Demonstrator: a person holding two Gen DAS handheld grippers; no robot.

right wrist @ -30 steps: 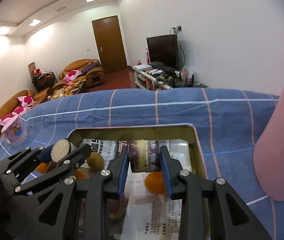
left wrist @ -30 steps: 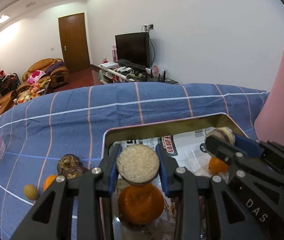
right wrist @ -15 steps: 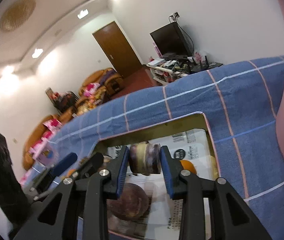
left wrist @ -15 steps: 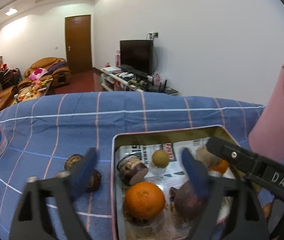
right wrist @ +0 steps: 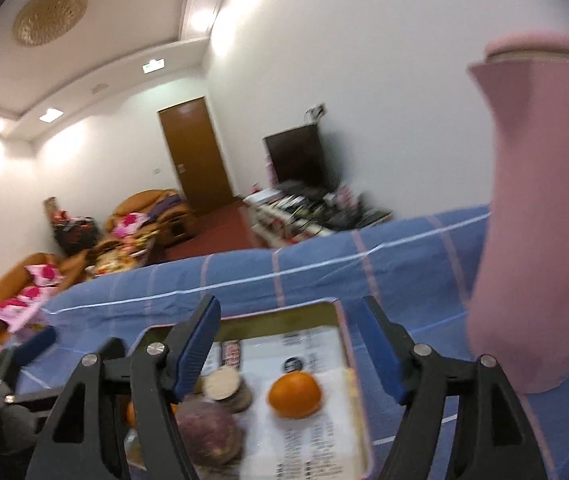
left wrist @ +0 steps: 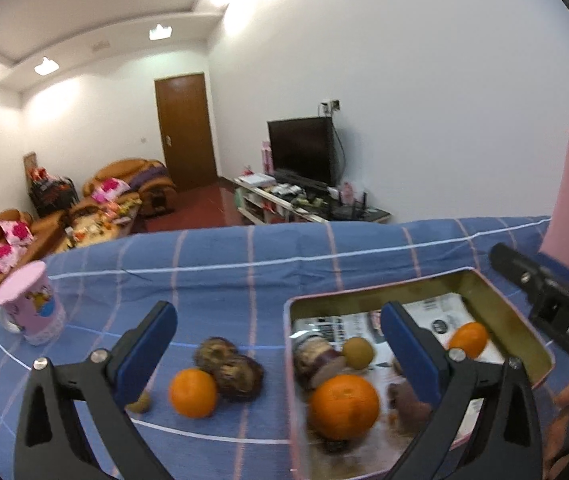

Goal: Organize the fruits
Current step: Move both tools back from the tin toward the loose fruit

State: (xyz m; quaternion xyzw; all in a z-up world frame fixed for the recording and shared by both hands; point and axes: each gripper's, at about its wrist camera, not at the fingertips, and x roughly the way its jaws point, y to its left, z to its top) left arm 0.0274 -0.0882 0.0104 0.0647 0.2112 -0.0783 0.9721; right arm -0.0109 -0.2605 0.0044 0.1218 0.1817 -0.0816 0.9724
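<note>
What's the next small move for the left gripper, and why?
Probably swing the left gripper, empty with its jaws wide, left and down over the loose orange on the blue checked cloth. That orange, two dark wrinkled fruits and a small tan fruit lie outside the paper-lined metal tin. The right gripper's jaws are opening, empty, over the tin.

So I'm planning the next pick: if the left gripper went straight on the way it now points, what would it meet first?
Likely the blue checked cloth, near the tin's left rim. The left gripper, jaws wide and empty, points between the dark fruits and the tin; depth is unclear.
</note>
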